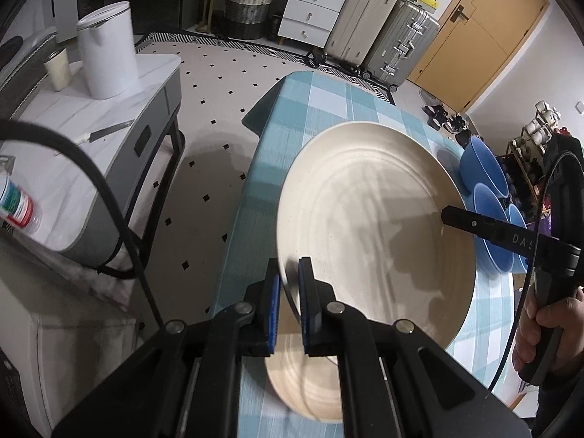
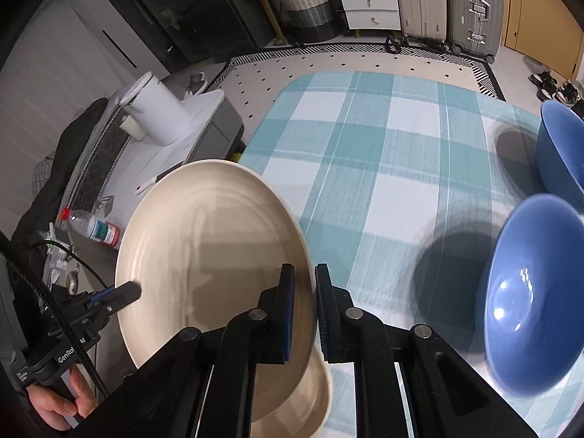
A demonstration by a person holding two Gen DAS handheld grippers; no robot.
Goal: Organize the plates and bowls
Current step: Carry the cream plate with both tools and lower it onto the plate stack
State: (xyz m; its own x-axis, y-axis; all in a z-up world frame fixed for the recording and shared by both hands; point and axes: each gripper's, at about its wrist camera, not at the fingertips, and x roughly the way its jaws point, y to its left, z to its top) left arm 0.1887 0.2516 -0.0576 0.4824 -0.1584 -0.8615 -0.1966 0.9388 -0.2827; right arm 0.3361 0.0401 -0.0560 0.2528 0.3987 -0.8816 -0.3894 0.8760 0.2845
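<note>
A large cream plate [image 1: 372, 219] hangs tilted above the teal checked tablecloth [image 1: 321, 102], held at opposite rims. My left gripper [image 1: 290, 273] is shut on its near-left rim, and the right gripper [image 1: 443, 216] bites the right rim. In the right wrist view the same cream plate [image 2: 204, 255] is clamped at its right edge by my right gripper [image 2: 304, 279], while the left gripper [image 2: 133, 289] holds the far side. A second cream plate [image 1: 310, 383] lies on the cloth underneath, also seen as the lower plate [image 2: 303, 405]. Blue bowls [image 2: 533, 292] stand to the right.
A marble-topped side table [image 1: 109, 138] stands left of the table, carrying a white canister [image 1: 106, 51], a cup [image 1: 57, 67], a knife [image 1: 109, 129] and a bottle [image 1: 16, 204]. Suitcases [image 1: 379, 25], white drawers [image 1: 314, 11] and a basket [image 1: 248, 7] line the far wall.
</note>
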